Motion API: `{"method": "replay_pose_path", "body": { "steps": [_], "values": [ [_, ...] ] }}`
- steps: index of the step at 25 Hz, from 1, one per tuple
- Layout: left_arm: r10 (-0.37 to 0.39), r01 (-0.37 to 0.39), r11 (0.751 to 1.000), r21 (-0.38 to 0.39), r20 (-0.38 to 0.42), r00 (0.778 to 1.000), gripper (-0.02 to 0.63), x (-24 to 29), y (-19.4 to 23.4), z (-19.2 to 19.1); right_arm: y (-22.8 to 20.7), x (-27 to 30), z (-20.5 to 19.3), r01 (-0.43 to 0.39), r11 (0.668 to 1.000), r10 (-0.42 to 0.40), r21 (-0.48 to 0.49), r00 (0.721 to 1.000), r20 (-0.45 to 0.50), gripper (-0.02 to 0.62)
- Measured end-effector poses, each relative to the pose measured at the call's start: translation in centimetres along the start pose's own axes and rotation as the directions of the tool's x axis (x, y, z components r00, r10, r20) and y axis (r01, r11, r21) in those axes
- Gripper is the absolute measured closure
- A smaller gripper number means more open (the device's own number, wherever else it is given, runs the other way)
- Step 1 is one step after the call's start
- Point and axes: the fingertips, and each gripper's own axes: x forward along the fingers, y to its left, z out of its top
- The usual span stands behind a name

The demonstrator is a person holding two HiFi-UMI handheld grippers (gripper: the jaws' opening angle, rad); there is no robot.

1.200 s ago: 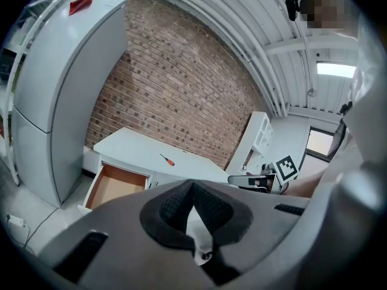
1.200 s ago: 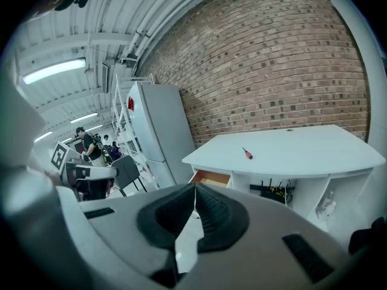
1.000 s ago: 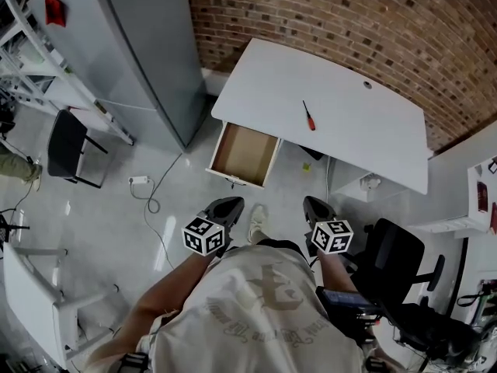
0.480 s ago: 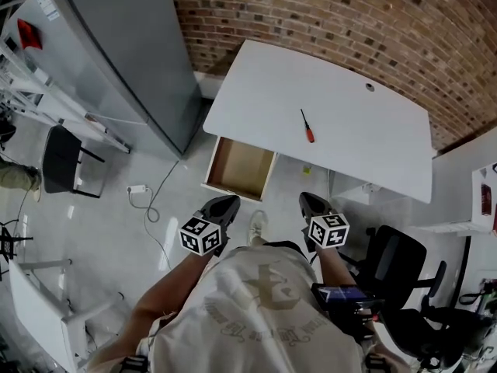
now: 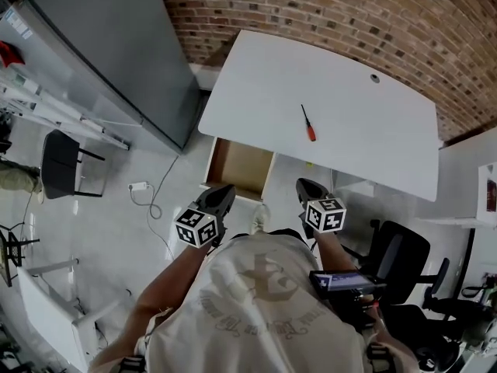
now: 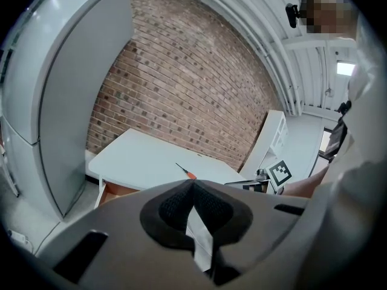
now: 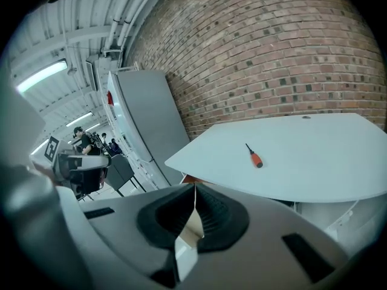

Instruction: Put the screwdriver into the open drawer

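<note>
A screwdriver (image 5: 307, 123) with a black shaft and an orange-red handle lies near the middle of the white desk (image 5: 365, 138). Under the desk's front left edge a wooden drawer (image 5: 239, 167) stands pulled out and looks empty. My left gripper (image 5: 220, 200) hovers above the floor just in front of the drawer, jaws pressed together on nothing. My right gripper (image 5: 305, 189) hangs beside it near the desk's front edge, also shut and empty. The left gripper view shows the screwdriver (image 6: 187, 172) beyond the left gripper (image 6: 192, 183). In the right gripper view the screwdriver (image 7: 254, 156) lies beyond the right gripper (image 7: 195, 186).
A tall grey cabinet (image 5: 109, 53) stands left of the desk against the brick wall (image 5: 326, 14). On the floor are a cable with a white plug block (image 5: 140, 186) and a black chair (image 5: 62, 162) at the left. A black office chair (image 5: 400, 255) is at the right.
The desk and drawer have come closer and shifted in the head view as the person stepped forward. Both grippers stay shut and have moved slightly toward the desk.
</note>
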Motion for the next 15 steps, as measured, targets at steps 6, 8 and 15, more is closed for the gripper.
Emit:
{"method": "replay_pose_path", "body": {
  "steps": [6,8,15],
  "values": [
    [0.001,-0.001,1.000,-0.004,-0.002,1.000,0.588,1.8,1.4,1.5,-1.1,2.4,2.0,-0.017,1.000,0.017,0.000,1.000,-0.007,0.571],
    [0.003,-0.003,1.000,0.000,0.004,1.000,0.588,2.3,2.0,2.2,-1.4,3.3,2.8,-0.021,1.000,0.021,-0.008,1.000,-0.006,0.571],
    [0.034,-0.034,0.999,-0.009,-0.004,0.999,0.588,5.0,3.2,2.5,-3.4,5.7,4.6,-0.045,0.999,0.045,-0.029,0.999,-0.025,0.571]
  ]
}}
